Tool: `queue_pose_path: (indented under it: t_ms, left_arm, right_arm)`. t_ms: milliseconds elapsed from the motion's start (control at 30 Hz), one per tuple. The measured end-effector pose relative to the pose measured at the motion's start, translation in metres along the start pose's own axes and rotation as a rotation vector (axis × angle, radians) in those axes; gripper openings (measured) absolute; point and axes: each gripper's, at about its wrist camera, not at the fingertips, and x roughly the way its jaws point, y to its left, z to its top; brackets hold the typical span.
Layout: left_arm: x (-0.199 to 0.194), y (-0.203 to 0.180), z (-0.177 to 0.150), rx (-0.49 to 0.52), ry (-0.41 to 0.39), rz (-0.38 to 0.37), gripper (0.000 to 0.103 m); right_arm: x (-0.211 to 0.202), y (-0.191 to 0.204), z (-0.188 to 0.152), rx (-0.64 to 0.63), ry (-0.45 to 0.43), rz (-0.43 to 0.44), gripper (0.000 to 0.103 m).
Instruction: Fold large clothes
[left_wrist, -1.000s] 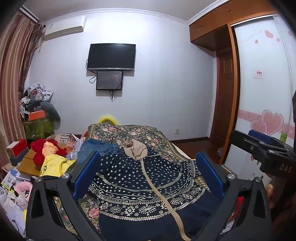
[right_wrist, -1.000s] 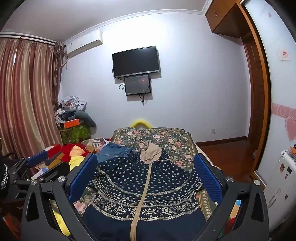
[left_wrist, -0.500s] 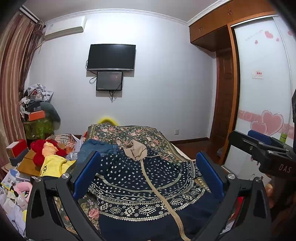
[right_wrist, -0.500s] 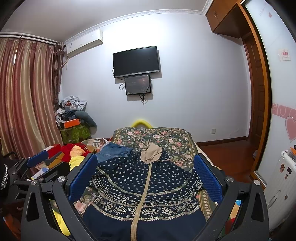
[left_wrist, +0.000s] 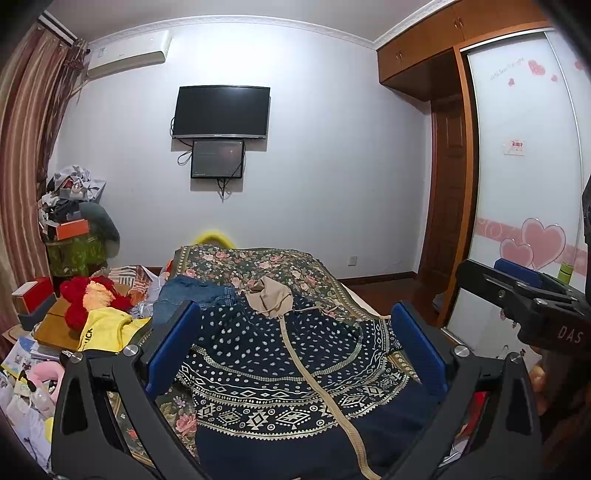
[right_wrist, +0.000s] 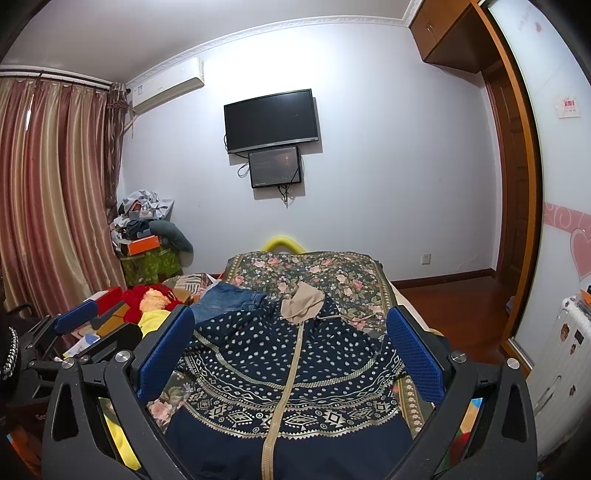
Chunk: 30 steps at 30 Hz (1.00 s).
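navy patterned jacket (right_wrist: 291, 373) spread flat at bed (right_wrist: 332, 269) near edge; left gripper (left_wrist: 295, 354), right gripper (right_wrist: 291, 354) above it, fingers released, empty.

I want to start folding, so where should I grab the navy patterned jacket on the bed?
Grip the navy jacket at its two near hem corners, one hand-held gripper each, coming from the near end. It lies flat, zip running away from you, so the hem is the closest free edge to lift.
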Motion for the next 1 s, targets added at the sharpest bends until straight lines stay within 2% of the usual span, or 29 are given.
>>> queue_pose_path:
  t_ms: [1000]
  left_arm:
    - [0.0011,0.0047,-0.002,-0.01,0.012,-0.006,0.103]
  right_arm:
    - [0.0014,0.0013,-0.002,0.007,0.008,0.002,0.103]
